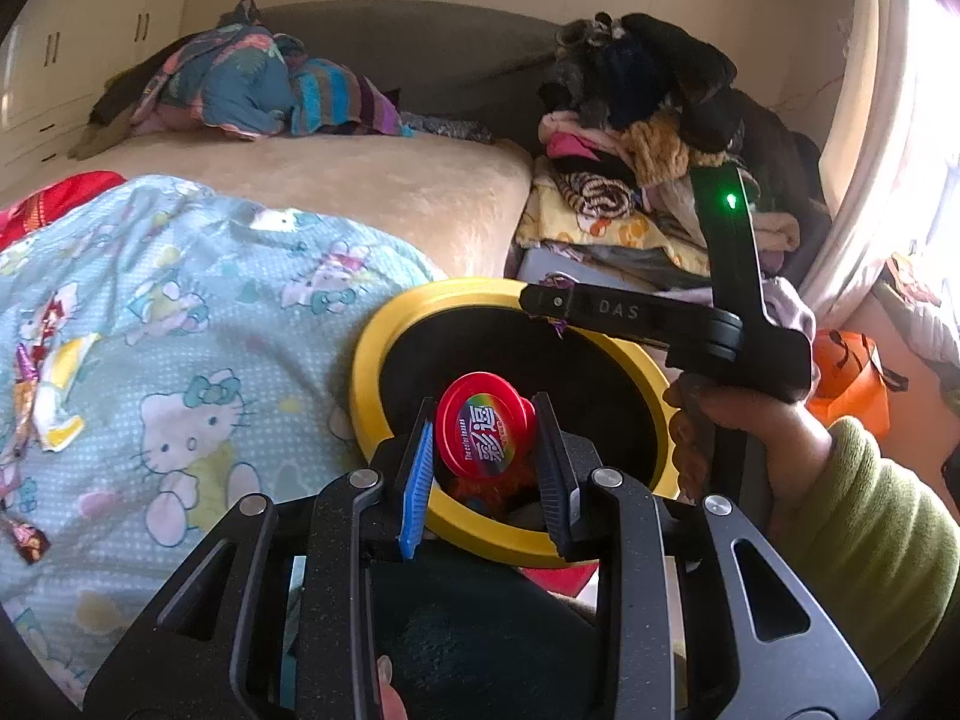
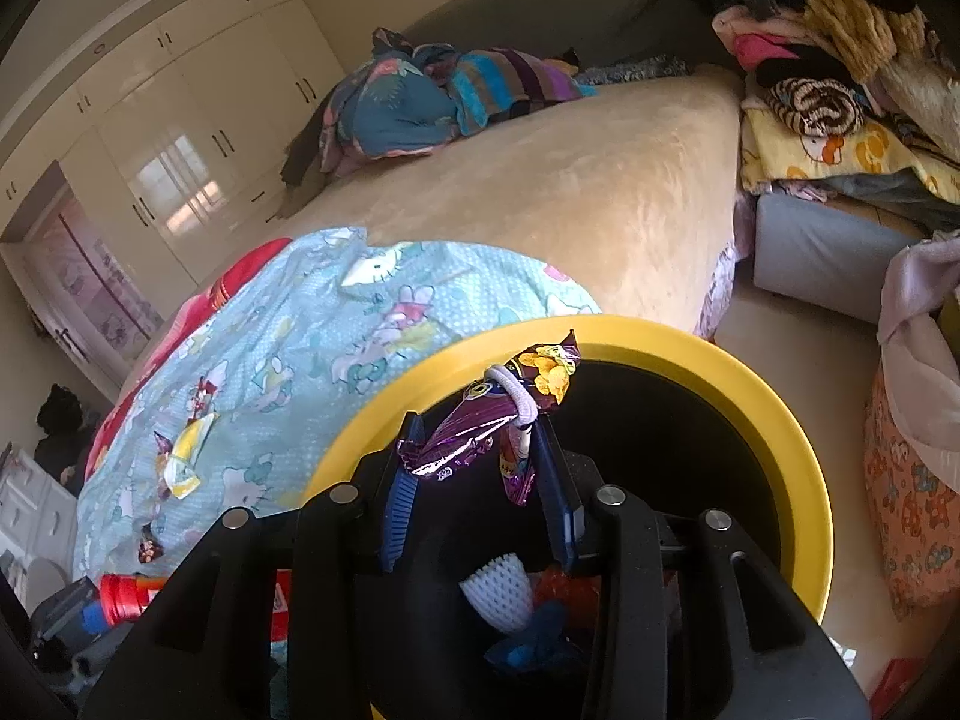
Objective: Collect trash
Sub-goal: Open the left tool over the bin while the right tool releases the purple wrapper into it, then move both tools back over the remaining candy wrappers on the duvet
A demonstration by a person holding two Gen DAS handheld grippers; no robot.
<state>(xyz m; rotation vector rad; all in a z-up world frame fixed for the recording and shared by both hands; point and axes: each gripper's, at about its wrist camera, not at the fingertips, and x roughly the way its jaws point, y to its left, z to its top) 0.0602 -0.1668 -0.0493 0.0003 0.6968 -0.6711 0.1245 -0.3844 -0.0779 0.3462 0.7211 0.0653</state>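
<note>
My left gripper is shut on a red round container with a rainbow label, held over the mouth of the yellow-rimmed black trash bin. My right gripper holds a purple chip wrapper tied with a white band, above the same bin; it also shows in the left wrist view at the bin's far rim. More wrappers lie on the Hello Kitty blanket, such as a yellow-white one and one in the right wrist view.
The bed carries a heap of clothes at its far end. A tall pile of clothes stands right of the bed. An orange bag sits on the floor. Wardrobes line the far wall.
</note>
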